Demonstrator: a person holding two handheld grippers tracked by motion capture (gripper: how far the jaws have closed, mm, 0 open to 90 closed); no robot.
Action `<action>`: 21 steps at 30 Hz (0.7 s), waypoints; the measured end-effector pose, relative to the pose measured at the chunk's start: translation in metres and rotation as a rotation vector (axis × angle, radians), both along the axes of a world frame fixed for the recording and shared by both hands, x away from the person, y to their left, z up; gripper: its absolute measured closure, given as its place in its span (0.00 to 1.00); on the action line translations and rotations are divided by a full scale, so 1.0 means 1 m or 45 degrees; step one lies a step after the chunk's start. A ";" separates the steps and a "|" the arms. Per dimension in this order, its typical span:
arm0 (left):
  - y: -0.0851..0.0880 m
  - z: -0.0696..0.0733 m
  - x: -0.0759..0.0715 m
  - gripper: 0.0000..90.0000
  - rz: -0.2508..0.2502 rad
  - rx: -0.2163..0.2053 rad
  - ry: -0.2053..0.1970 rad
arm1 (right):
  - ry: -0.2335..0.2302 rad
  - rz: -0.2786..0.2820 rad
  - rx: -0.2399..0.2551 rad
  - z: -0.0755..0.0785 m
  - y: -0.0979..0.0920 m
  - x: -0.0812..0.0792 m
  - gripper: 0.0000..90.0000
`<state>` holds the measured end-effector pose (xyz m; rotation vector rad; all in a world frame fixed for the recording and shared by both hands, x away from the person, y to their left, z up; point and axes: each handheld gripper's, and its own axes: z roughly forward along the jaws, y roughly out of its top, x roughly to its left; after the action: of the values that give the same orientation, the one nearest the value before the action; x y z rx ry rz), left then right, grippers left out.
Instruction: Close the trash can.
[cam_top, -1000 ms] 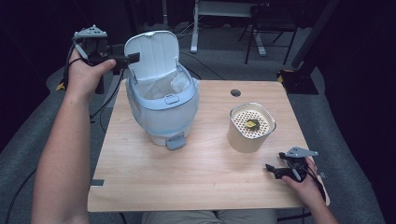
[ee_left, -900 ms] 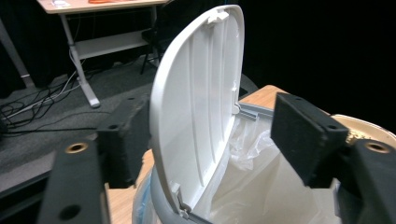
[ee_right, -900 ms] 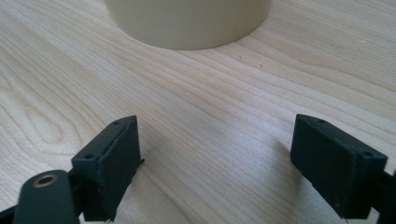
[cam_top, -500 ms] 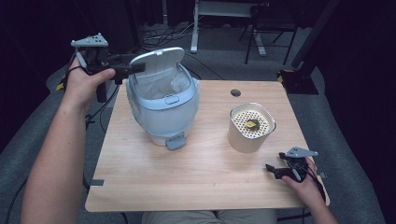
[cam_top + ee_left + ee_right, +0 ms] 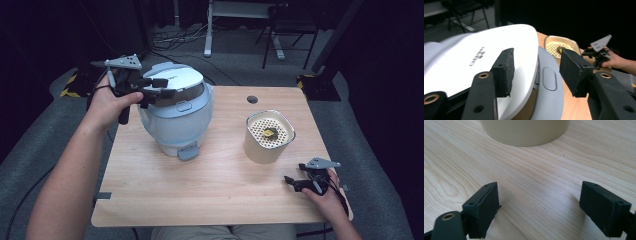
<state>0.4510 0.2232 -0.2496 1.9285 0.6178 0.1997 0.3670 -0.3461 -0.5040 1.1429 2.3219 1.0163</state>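
A: Rice cooker [image 5: 176,117] on left half of wooden table [image 5: 220,200], white lid [image 5: 172,80] nearly down, slight gap left at front.

B: Left gripper [image 5: 157,92]?

A: At lid's edge, jaws just been closing, about half wide, lid rim between, pads not pressing.

B: Right gripper [image 5: 292,181]?

A: Resting on table near right front corner, jaws wide, nothing between. Beige pot [image 5: 269,136] just beyond, perforated insert inside.
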 end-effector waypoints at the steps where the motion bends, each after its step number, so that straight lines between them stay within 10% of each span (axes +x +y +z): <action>1: -0.002 -0.002 0.000 0.53 -0.014 0.012 0.004 | 0.000 0.000 0.000 0.000 0.000 0.000 0.18; 14: -0.016 -0.017 0.009 0.59 -0.062 0.143 -0.003 | 0.002 0.011 0.003 0.000 0.000 -0.001 0.18; 21: -0.016 -0.020 0.018 0.64 -0.056 0.088 0.026 | 0.004 0.010 0.004 0.000 0.001 -0.002 0.18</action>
<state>0.4688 0.2074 -0.2700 2.0112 0.5886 0.1758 0.3655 -0.3454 -0.5039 1.1383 2.3294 1.0224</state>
